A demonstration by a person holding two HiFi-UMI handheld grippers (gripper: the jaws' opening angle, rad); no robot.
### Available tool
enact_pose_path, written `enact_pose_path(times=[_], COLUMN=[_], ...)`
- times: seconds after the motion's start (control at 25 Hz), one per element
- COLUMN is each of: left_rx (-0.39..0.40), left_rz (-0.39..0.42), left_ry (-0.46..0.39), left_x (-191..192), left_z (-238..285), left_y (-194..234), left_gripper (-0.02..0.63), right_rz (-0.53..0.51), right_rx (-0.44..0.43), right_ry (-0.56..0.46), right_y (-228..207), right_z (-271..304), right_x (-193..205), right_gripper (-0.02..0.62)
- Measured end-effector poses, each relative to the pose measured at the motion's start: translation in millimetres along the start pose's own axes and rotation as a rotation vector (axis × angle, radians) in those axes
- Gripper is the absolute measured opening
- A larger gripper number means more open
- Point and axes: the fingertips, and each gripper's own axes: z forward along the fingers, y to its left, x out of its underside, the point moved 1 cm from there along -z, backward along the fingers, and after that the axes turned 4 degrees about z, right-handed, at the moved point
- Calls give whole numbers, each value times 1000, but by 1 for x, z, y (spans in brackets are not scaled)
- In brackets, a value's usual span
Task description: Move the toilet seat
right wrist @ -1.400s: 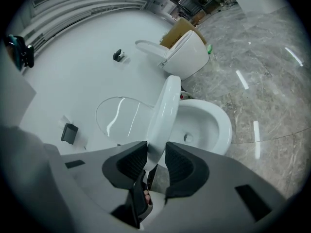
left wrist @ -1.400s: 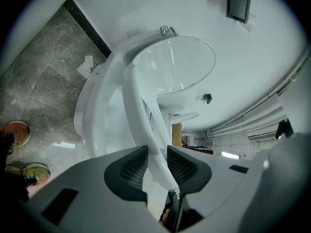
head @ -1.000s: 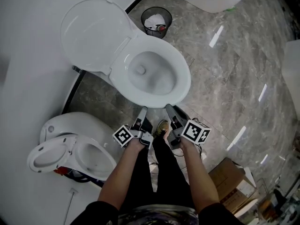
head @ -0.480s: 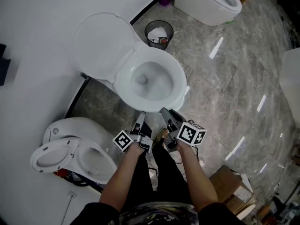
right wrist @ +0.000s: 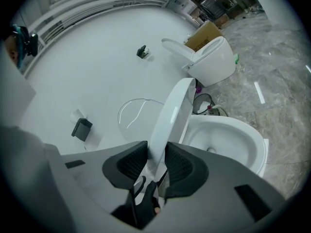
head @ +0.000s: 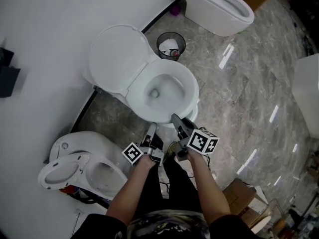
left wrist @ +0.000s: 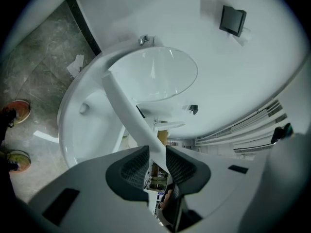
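A white toilet stands against the wall with its lid (head: 118, 59) upright and its bowl (head: 162, 91) showing. Both grippers are at the front edge of the toilet seat (head: 164, 118). My left gripper (head: 151, 128) has the seat's white band (left wrist: 125, 109) running between its pads (left wrist: 131, 166), which press on it. To its right, my right gripper (head: 175, 117) is shut on the seat (right wrist: 172, 113) in the same way. In both gripper views the seat is tilted up off the bowl (right wrist: 228, 140).
A small waste bin (head: 171, 45) with rubbish stands behind the toilet. A second toilet (head: 84, 163) is at the lower left and a third (head: 222, 4) at the top right. A cardboard box (head: 244, 195) lies on the marble floor at the lower right. The person's shoes (head: 173, 147) are under the grippers.
The head view has shifted, so the toilet now sits further right and looks smaller. Both grippers stay together at the seat's front edge.
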Motion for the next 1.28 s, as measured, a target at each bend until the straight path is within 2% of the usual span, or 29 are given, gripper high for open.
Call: enact_pose_path(times=[0.16, 0.32, 0.6, 0.72, 0.92, 1.08, 1.28], left_rx=[34, 65, -22, 18, 36, 48, 54], left_rz=[27, 87, 172, 114, 87, 75, 89], left_ry=[-6, 29, 28, -33, -131, -176, -198], left_x=[-20, -33, -56, -67, -91, -101, -112], left_z=[1, 4, 5, 10, 16, 18, 20], left_y=[-21, -46, -59, -76, -94, -103, -112], left_gripper=[118, 130, 110, 104, 73, 64, 84], right_rz=[-52, -81, -90, -71, -54, -66, -72], right_rx=[-15, -12, 1, -14, -40, -69, -106], right_ry=[3, 9, 0, -23, -36, -9, 26], right_y=[33, 56, 87, 102, 120, 134, 146], right_z=[13, 25, 42, 51, 66, 75, 89], right_x=[-9, -13, -19, -22, -28, -32, -37], right_gripper=[120, 121, 117, 114, 114, 116, 118])
